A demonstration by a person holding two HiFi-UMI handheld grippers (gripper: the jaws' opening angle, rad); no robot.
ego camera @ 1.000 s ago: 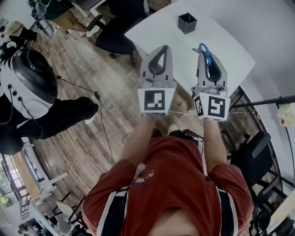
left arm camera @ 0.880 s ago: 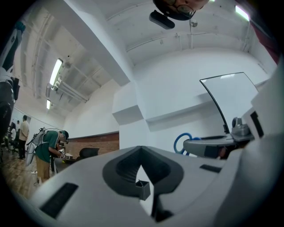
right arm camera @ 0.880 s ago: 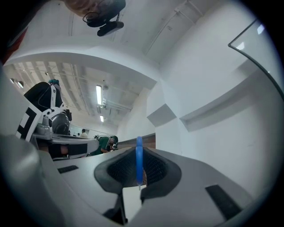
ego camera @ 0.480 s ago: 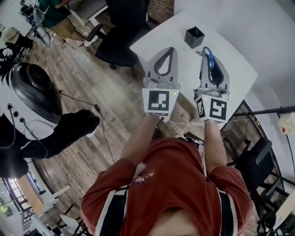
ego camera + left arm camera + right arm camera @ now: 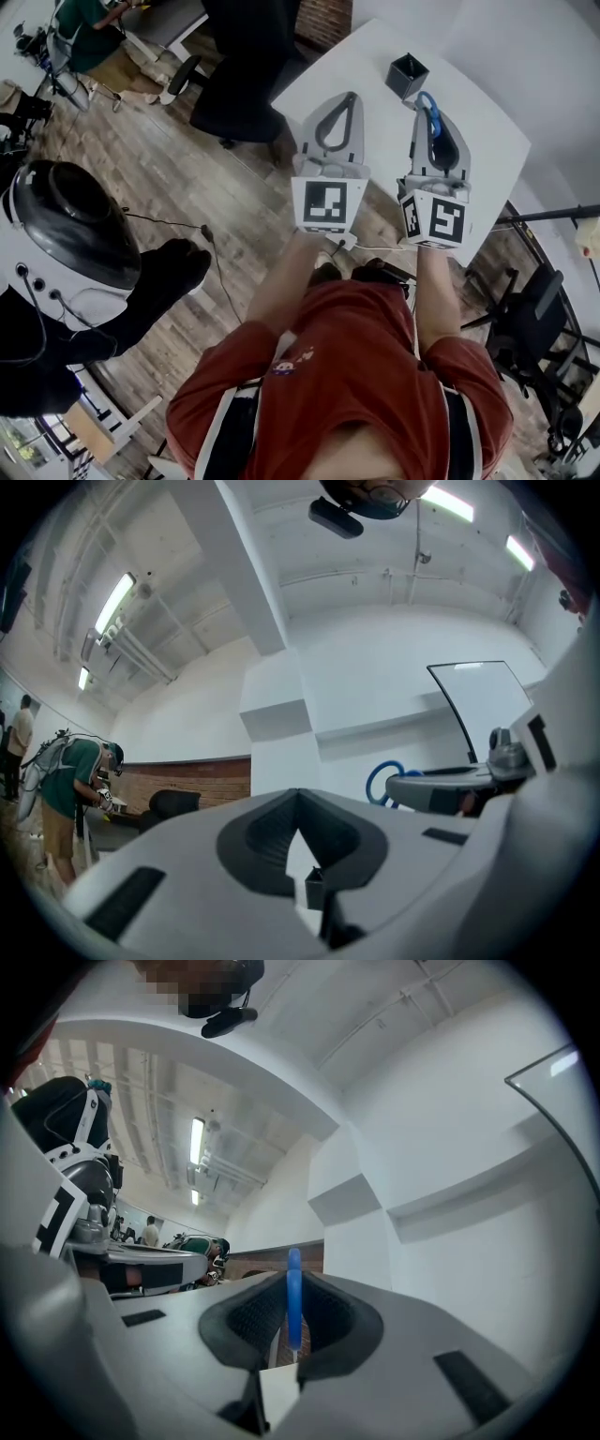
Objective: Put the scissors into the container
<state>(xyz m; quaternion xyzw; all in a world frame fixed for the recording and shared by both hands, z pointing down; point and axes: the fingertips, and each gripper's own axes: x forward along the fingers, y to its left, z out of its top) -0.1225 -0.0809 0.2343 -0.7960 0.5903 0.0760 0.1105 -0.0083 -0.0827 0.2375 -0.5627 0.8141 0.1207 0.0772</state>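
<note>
Seen from overhead, a figure in a glossy white-and-black helmet (image 5: 70, 234) fills the far left above the wooden floor (image 5: 187, 187). A black office chair (image 5: 234, 89) stands beside the left edge of the white tabletop (image 5: 478, 122). The person in the red shirt (image 5: 356, 366) holds both arms out side by side toward that tabletop. The left tool (image 5: 350, 97) has its jaws brought together at the tips, leaving a teardrop-shaped hollow behind them. Its own view shows that hollow holding nothing, with only pale background behind it. That view also picks up what the overhead one misses: a person in green (image 5: 70, 780) bent over at the far left of the room, strip lights (image 5: 114, 602) on the ceiling, and, off to the right, a blue loop of the scissors (image 5: 430, 117) poking past the other tool. The small black container (image 5: 407, 75) stands upright on the tabletop, open at the top, just beyond the right tool (image 5: 422, 105) and slightly to its left. That tool is closed on the scissors, which hang in the air apart from the container, their blue handle jutting past its tips. Its own view shows the grip edge-on, which the overhead view cannot: a thin blue band stands upright between the ribbed pads, pinched from both sides.
</note>
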